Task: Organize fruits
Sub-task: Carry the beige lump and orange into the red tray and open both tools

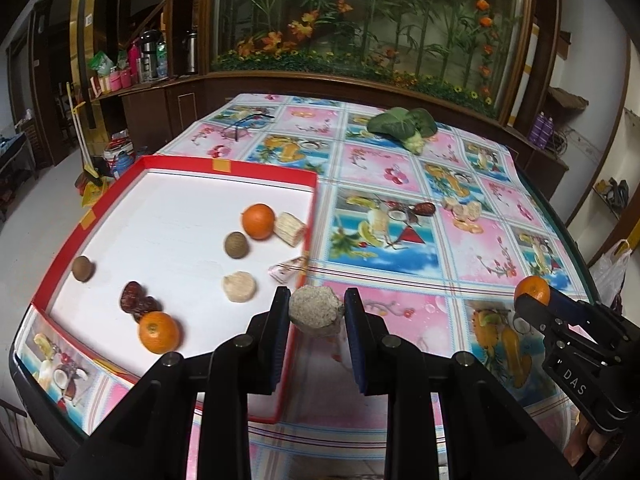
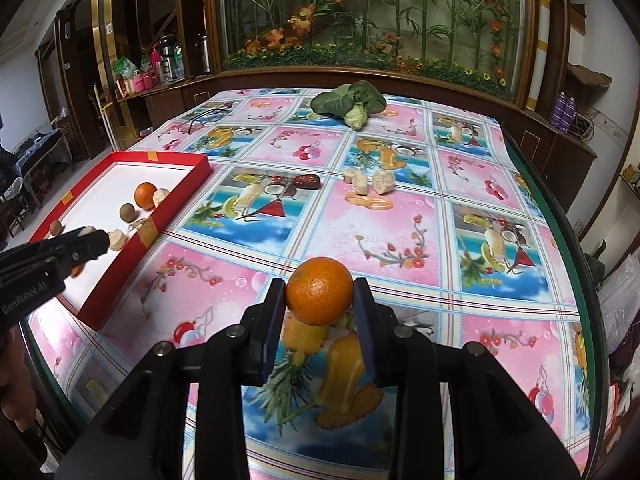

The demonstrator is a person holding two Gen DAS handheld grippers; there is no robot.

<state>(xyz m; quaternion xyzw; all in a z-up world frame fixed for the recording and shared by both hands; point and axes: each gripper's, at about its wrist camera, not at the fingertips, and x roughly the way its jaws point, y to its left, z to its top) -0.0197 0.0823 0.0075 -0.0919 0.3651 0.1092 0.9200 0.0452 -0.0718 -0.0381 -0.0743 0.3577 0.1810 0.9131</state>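
My left gripper (image 1: 316, 300) is shut on a pale, speckled round piece (image 1: 315, 311), held just above the right wall of the red tray (image 1: 224, 166). Inside the white tray lie two oranges (image 1: 258, 221) (image 1: 158, 332), two brown round fruits (image 1: 236, 245), a dark red date (image 1: 134, 300), a pale disc (image 1: 239, 286) and a cut cane piece (image 1: 291, 228). My right gripper (image 2: 320, 284) is shut on an orange (image 2: 320, 291) above the patterned tablecloth (image 2: 400, 232), to the right of the tray. Each gripper shows at the edge of the other's view.
On the cloth beyond the tray lie a dark red date (image 2: 306, 181) and several pale cane pieces (image 2: 368, 182). A leafy green vegetable (image 2: 350, 102) sits at the far edge. A wooden cabinet with a flower display stands behind the table. The table's curved edge runs along the right.
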